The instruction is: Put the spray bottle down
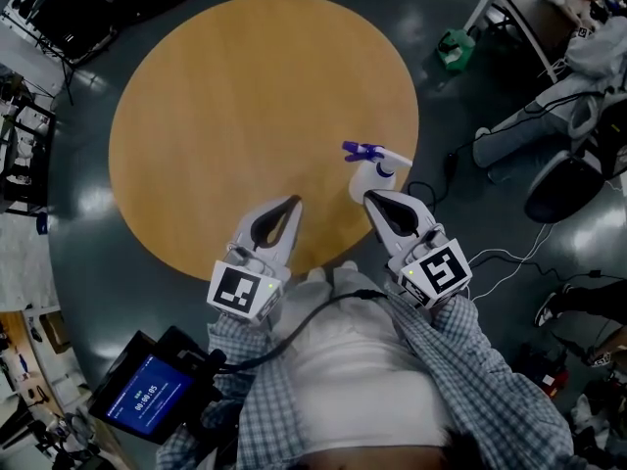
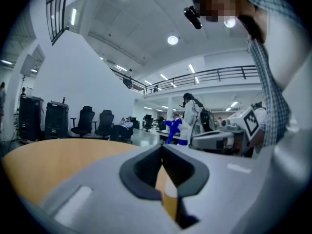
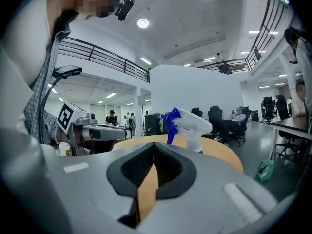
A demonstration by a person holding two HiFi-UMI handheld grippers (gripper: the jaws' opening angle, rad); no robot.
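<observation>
A white spray bottle [image 1: 377, 171] with a blue trigger head stands upright on the round wooden table [image 1: 245, 96], near its right edge. My right gripper [image 1: 370, 199] is just behind it, shut with nothing between the jaws. In the right gripper view the bottle [image 3: 192, 126] rises just beyond the meeting tips of the right gripper [image 3: 154, 146], apart from them. My left gripper [image 1: 294, 202] hovers at the table's near edge, to the left of the bottle, also shut and holding nothing. From the left gripper [image 2: 162, 147] the bottle [image 2: 178, 130] shows off to the right.
A seated person [image 1: 588, 57] and dark chairs [image 1: 563, 189] are beyond the table at the right. A green object [image 1: 456, 47] and white cables [image 1: 509, 253] lie on the floor. A device with a blue screen [image 1: 147, 390] hangs at lower left.
</observation>
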